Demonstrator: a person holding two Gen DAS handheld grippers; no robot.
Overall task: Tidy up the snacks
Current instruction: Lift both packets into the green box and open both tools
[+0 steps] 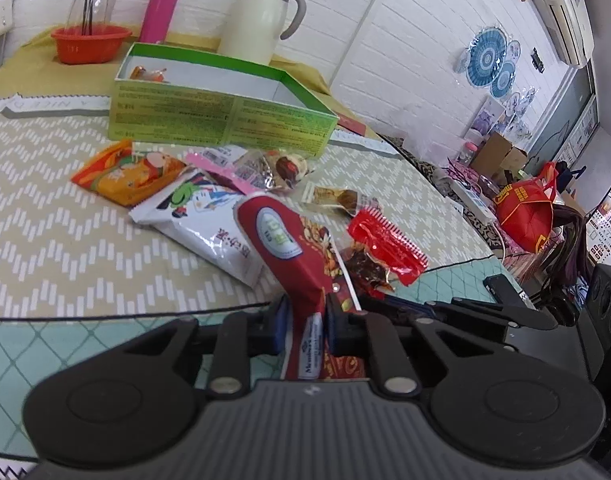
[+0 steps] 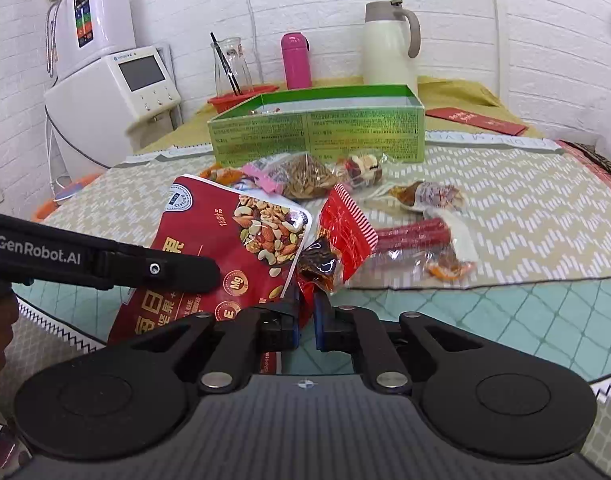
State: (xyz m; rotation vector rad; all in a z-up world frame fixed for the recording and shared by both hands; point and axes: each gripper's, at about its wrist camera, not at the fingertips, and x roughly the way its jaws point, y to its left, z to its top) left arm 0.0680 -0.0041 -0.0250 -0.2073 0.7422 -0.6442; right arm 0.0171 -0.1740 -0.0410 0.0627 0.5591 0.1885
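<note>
Two grippers are both clamped on snack packets at the near edge of the bench (image 2: 525, 216). The left gripper (image 1: 305, 330) has its jaws nearly together, pinching the bottom edge of a red nut bag (image 1: 289, 248), which stands tilted up over the pile. In the right wrist view that same nut bag (image 2: 241, 248) shows its printed face, with the left gripper's arm crossing in front of it. The right gripper (image 2: 306, 320) is squeezed almost closed on the corner of a small red wrapper (image 2: 345, 232) holding dark snack pieces. Just beyond lie a white packet (image 1: 201, 220), an orange packet (image 1: 125, 172), a red sausage stick (image 2: 413, 232) and several clear-wrapped sweets. Farther back stands an open green box (image 2: 317, 128) with a few wrapped snacks in one corner. Behind it are a cream jug (image 2: 389, 48), a pink flask (image 2: 295, 60) and a red bowl (image 1: 91, 42).
</note>
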